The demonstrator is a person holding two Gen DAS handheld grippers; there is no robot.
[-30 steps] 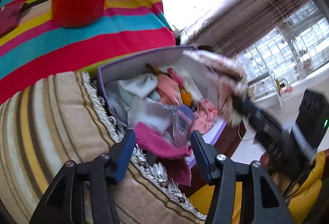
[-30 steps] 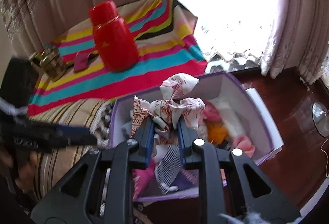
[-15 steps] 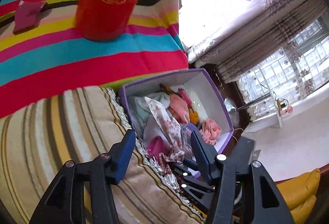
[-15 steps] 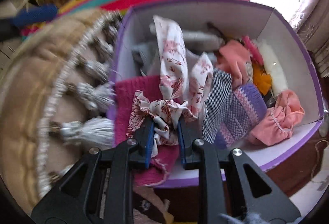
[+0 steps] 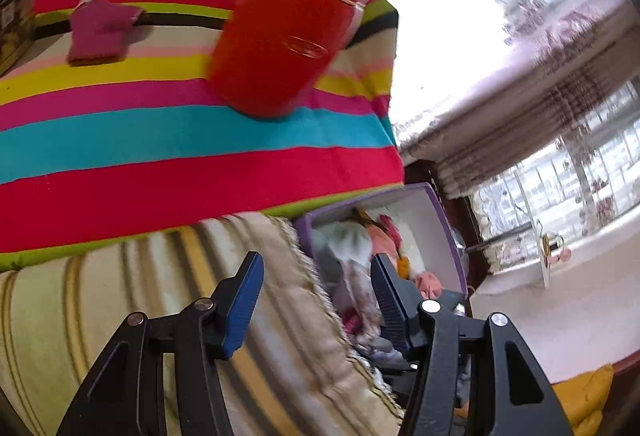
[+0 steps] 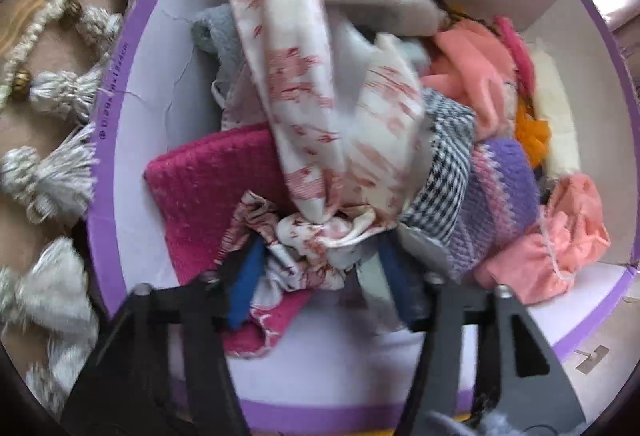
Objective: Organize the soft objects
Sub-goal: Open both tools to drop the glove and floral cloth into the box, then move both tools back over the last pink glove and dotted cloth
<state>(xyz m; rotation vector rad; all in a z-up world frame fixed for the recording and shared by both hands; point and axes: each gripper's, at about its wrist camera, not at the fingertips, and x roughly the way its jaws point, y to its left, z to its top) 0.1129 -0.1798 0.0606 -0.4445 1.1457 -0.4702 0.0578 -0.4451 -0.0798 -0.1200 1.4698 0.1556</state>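
Inside the purple box [image 6: 132,83], my right claw [image 6: 320,276] has spread, releasing the patterned cloth [image 6: 320,107]; my left claw [image 5: 316,288] hangs spread above the striped surface [image 5: 120,316].

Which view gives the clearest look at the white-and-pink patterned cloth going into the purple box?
The right wrist view: the patterned cloth fills the frame, draped over other fabrics in the purple box, its bunched end between the right gripper fingers. The left wrist view shows only a small blurred part of it beyond the open left gripper.
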